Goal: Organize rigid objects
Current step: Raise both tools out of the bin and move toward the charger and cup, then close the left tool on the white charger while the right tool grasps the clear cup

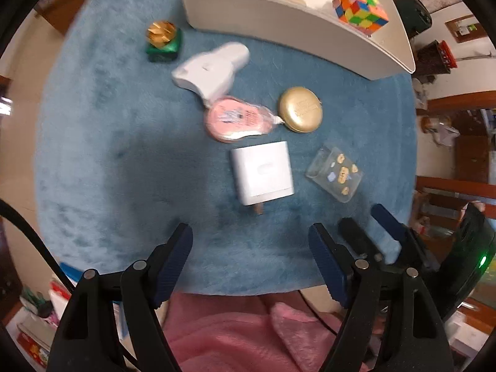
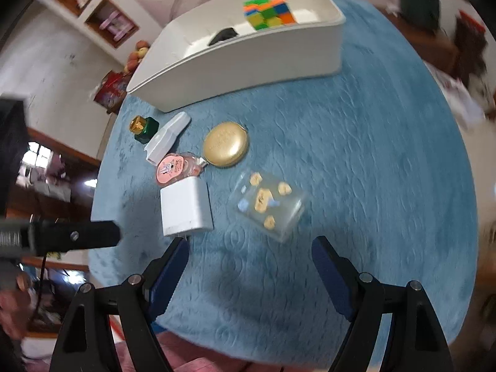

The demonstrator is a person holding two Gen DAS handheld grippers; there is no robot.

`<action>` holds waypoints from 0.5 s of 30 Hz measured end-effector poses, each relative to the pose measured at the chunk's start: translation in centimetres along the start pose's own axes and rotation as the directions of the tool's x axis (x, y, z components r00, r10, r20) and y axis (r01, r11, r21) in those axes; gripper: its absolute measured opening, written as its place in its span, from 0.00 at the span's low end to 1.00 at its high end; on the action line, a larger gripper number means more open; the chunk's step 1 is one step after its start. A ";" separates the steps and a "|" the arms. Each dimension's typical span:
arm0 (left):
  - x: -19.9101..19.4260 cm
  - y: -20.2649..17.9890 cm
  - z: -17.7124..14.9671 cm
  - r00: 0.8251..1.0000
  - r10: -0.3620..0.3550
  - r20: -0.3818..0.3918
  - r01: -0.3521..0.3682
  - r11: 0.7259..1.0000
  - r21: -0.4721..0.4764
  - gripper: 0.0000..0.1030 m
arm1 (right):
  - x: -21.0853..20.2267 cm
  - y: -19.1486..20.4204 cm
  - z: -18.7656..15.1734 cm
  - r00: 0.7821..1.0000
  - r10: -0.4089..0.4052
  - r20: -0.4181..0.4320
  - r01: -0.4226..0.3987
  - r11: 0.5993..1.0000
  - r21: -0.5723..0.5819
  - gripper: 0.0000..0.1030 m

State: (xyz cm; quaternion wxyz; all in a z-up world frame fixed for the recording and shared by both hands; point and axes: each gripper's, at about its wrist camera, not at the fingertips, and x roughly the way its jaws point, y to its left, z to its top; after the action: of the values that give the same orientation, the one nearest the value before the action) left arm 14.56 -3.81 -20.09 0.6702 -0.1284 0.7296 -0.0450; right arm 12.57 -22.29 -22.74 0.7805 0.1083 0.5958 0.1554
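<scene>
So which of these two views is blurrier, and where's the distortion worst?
Right wrist view: blurrier, the clear card box and rug smeared. Left wrist view: sharper, white charger fairly crisp. Both bend the white bin near the edges.

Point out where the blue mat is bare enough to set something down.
Bare: the blue mat right of the gold compact and clear case, and left of the white charger. Crowded: the cluster from green bottle to charger, below the white bin.
</scene>
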 end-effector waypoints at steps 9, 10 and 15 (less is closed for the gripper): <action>4.0 0.1 3.5 0.993 -0.026 -0.116 0.022 0.999 -0.035 0.77 | 2.0 1.2 0.1 0.994 -0.062 0.088 0.076 0.984 -0.163 0.80; 4.3 0.0 3.7 0.992 -0.024 -0.123 0.020 0.999 -0.033 0.77 | 2.3 1.2 0.0 0.993 -0.070 0.097 0.086 0.980 -0.177 0.80; 5.7 -0.5 4.8 0.988 -0.022 -0.151 0.019 1.000 -0.017 0.77 | 3.4 0.9 -0.6 0.986 -0.095 0.140 0.124 0.967 -0.224 0.80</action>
State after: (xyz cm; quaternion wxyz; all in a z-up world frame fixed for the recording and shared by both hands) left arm 18.97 -5.20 -25.99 0.6114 -0.1373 0.7773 -0.0558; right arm 12.71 -20.21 -25.64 0.8317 -0.0069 0.5274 0.1733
